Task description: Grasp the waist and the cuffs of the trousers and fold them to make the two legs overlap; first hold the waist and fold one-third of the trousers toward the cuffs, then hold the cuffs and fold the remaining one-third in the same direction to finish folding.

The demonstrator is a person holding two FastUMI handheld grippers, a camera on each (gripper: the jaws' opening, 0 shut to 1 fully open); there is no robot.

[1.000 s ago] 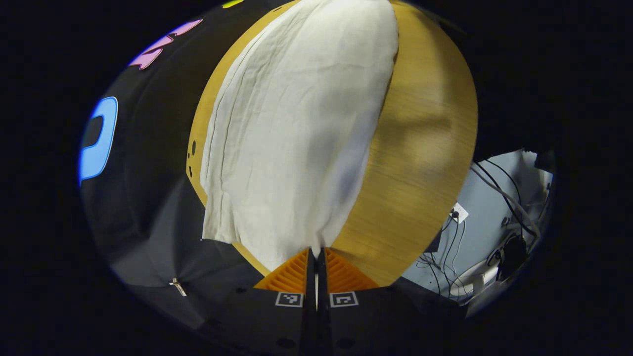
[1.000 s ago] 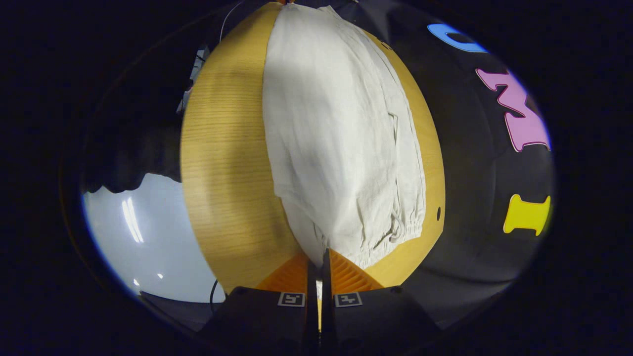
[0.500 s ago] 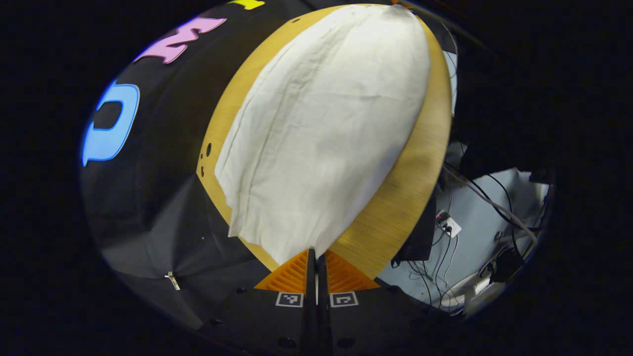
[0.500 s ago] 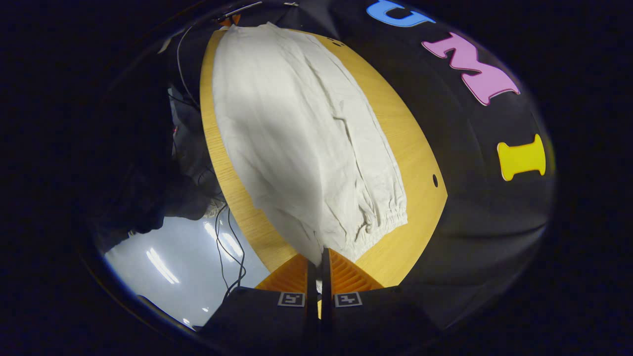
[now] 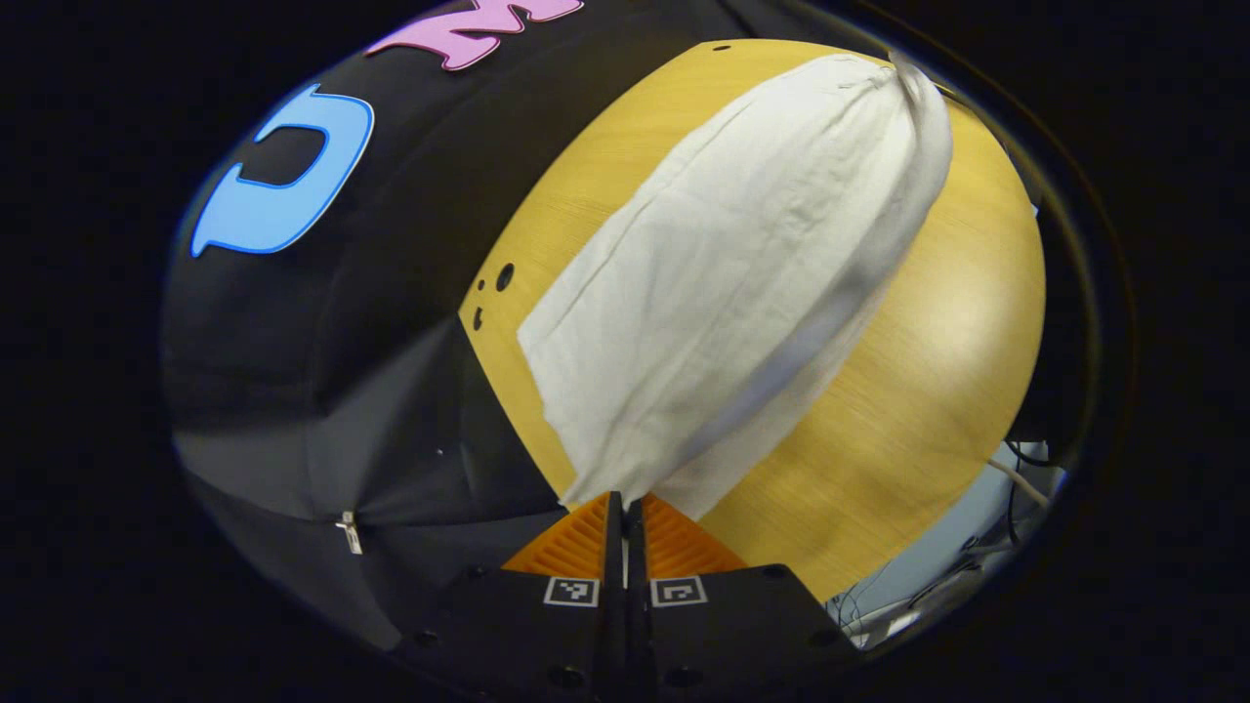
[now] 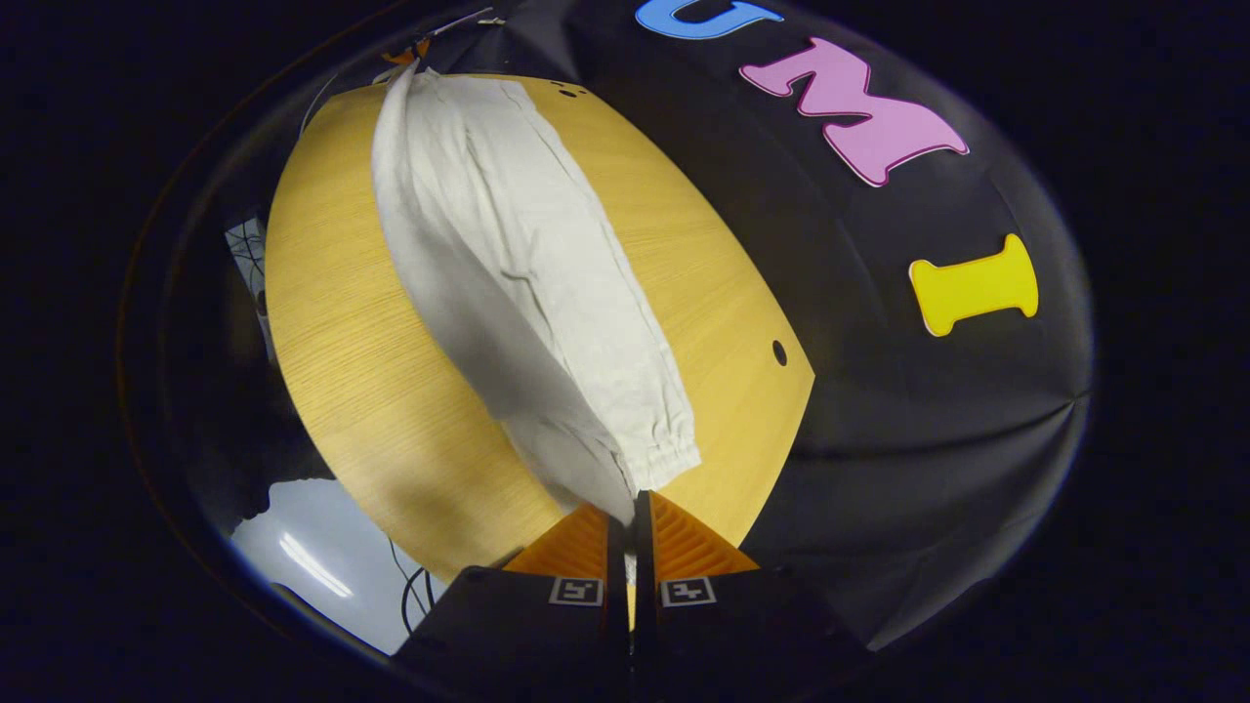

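Trousers [image 5: 742,293] hide table [image 5: 928,391] beneath.

Wood table [image 5: 937,391] w/ holes near edge, cables [image 6: 415,586] on pale floor

A recording booth in a lab or studio is suggested rather than a home. A plain light-wood bench [image 5: 908,391] with small drilled holes [image 6: 778,351] near its edge is enclosed by black cloth [image 6: 908,439] hung as a wall on the far side, gathered and pinned at a seam [image 5: 349,532]. Below the bench's near edge a pale, glossy floor [image 6: 312,576] with loose cables [image 5: 1016,459] and reflected strip lights can be made out.
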